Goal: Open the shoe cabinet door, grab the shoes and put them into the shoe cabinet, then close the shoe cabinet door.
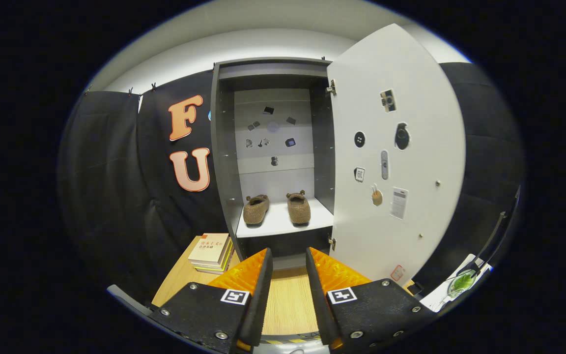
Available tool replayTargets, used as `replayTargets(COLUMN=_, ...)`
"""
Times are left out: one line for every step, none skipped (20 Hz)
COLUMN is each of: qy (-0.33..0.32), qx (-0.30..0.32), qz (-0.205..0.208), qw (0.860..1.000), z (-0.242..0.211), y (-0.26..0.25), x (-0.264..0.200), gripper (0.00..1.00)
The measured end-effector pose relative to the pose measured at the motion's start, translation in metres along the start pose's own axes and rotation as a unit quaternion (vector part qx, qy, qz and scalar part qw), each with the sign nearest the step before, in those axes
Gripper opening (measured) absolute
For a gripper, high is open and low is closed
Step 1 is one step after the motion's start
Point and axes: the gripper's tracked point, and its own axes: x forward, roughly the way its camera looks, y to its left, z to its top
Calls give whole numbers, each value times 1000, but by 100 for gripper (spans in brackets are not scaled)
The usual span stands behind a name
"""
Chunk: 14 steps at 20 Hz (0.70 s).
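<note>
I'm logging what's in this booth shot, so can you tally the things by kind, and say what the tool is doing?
Shoes: 2 (left shoe, right shoe), both on the shelf
Cabinets: 1 (cabinet, its door open)
Book stacks: 1 (books)
Tools: 1 (tool, open, holding nothing)
Total: 5

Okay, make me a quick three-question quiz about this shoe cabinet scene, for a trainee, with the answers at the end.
1. True or false: the cabinet door is closed.
2. Where are the two shoes? A) on the wooden table B) on the white shelf inside the cabinet C) between the tongs
3. What lies on the wooden table beside the cabinet?

Key: 1 false, it stands open. 2 B; the tongs are open and hold nothing. 3 a stack of books.
</note>
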Motion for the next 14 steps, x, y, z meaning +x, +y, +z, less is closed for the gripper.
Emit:
replayTargets(qy=-3, qx=2, qz=-2, qw=1000, z=-2, y=-9, x=-12, gripper=50)
replayTargets(qy=-8, qx=9, qz=-4, qw=1000, z=-3, y=-19, x=-25, gripper=52)
replayTargets(qy=-13, qx=17, qz=-3, qw=1000, z=-4, y=-28, x=-35, gripper=54)
replayTargets(qy=-18, qx=23, qz=-5, qw=1000, z=-3, y=-38, x=-42, gripper=56)
replayTargets(qy=-25, qx=25, qz=-7, qw=999, z=-3, y=-51, x=-48, gripper=57)
replayTargets(qy=-29, qx=22, qz=-9, qw=999, z=-5, y=-65, x=-54, gripper=57)
replayTargets(qy=-30, qx=19, qz=-14, qw=999, z=-7, y=-81, x=-57, gripper=57)
replayTargets(qy=-32, qx=16, qz=-19, qw=999, z=-9, y=-99, x=-61, gripper=58)
replayTargets(qy=-34, qx=14, qz=-24, qw=999, z=-9, y=-117, x=-63, gripper=59)
replayTargets(qy=-33, qx=15, qz=-26, qw=999, z=-10, y=-137, x=-66, gripper=59)
replayTargets(qy=-34, qx=19, qz=-30, qw=999, z=-11, y=-156, x=-67, gripper=60)
replayTargets(qy=-33, qx=24, qz=-32, qw=999, z=-11, y=-175, x=-67, gripper=61)
replayTargets(qy=-27, qx=27, qz=-31, qw=999, z=-14, y=-191, x=-67, gripper=62)
replayTargets(qy=-30, qx=28, qz=-31, qw=999, z=-14, y=-208, x=-64, gripper=62)
